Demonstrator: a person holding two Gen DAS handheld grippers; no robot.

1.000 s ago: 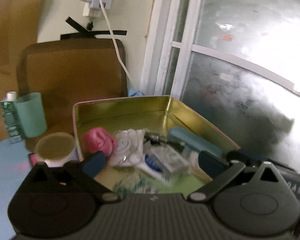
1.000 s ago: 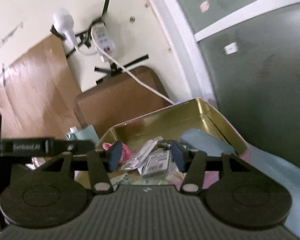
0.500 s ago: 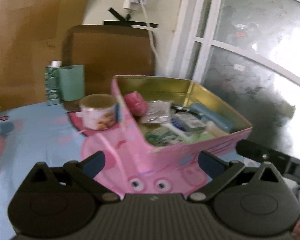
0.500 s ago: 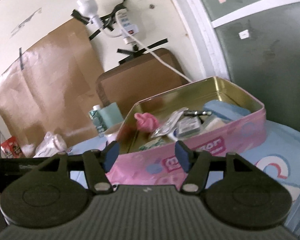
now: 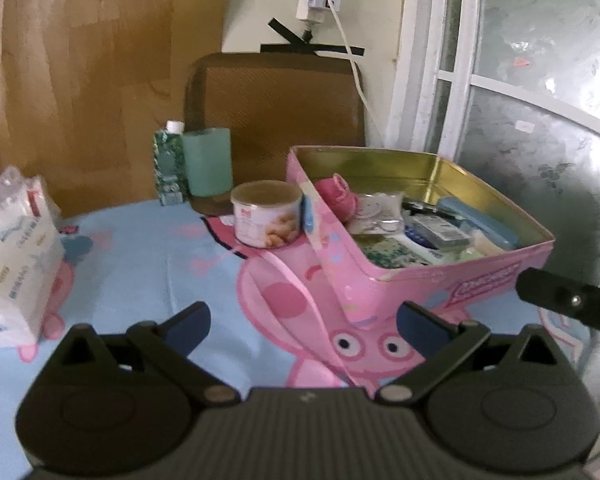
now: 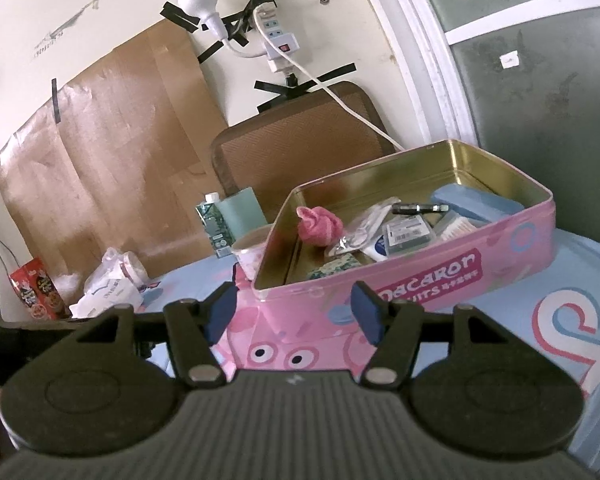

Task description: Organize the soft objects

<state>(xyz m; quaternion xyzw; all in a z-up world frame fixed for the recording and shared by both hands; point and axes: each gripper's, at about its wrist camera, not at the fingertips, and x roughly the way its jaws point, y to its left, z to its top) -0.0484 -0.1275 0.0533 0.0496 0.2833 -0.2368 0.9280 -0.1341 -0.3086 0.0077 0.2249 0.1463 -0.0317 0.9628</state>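
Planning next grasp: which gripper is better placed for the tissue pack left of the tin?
Left, probably. The tissue pack lies close beside the left gripper; from the right gripper it sits farther off. Both are empty.

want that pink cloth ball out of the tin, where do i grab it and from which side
Grip the pink cloth ball by its bunched upper folds, coming from above. It sits in the pink tin close to the wall at the end nearest the can, with packets crowding its other side, so a level approach looks blocked. Either gripper, say the right gripper, is open wide enough.
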